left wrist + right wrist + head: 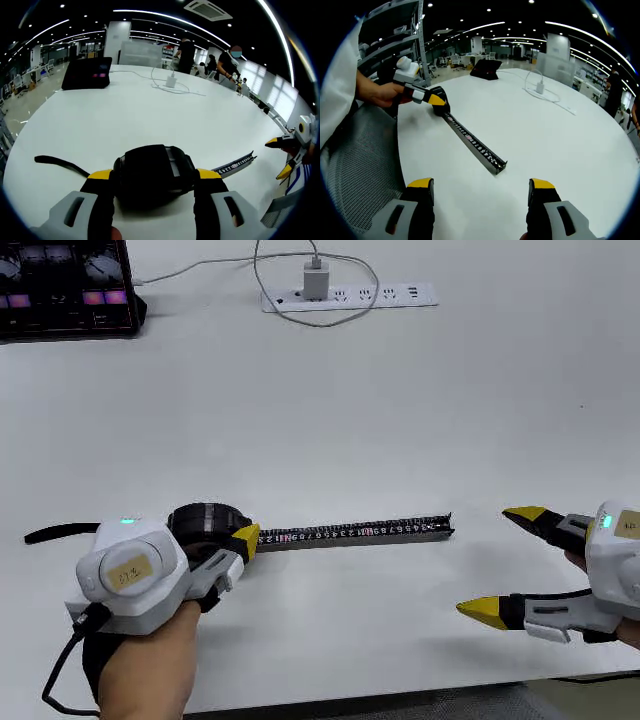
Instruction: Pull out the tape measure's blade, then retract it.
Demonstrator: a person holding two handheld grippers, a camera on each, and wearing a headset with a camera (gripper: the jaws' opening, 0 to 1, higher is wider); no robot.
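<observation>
Your left hand [140,670] sits closest, at the near left edge, with the left tongs [155,175] clenched on the black tape measure [205,525], one yellow tip on each side of its case. Under everything spreads the white surface [400,390]. At its far left corner stands a dark screen [65,285] showing pink lights. Your right tongs [500,562] are at the near right, released, their yellow tips well apart and holding nothing. You have the tape measure at the near left of the surface. Its blade [360,532] is drawn out and lies flat toward the right, its end apart from the right tongs. On the far side lies a white power strip [350,297] with a charger [316,282] plugged in and a pale cable [270,285] looping around it. A black strap [60,533] trails left from the tape measure.
</observation>
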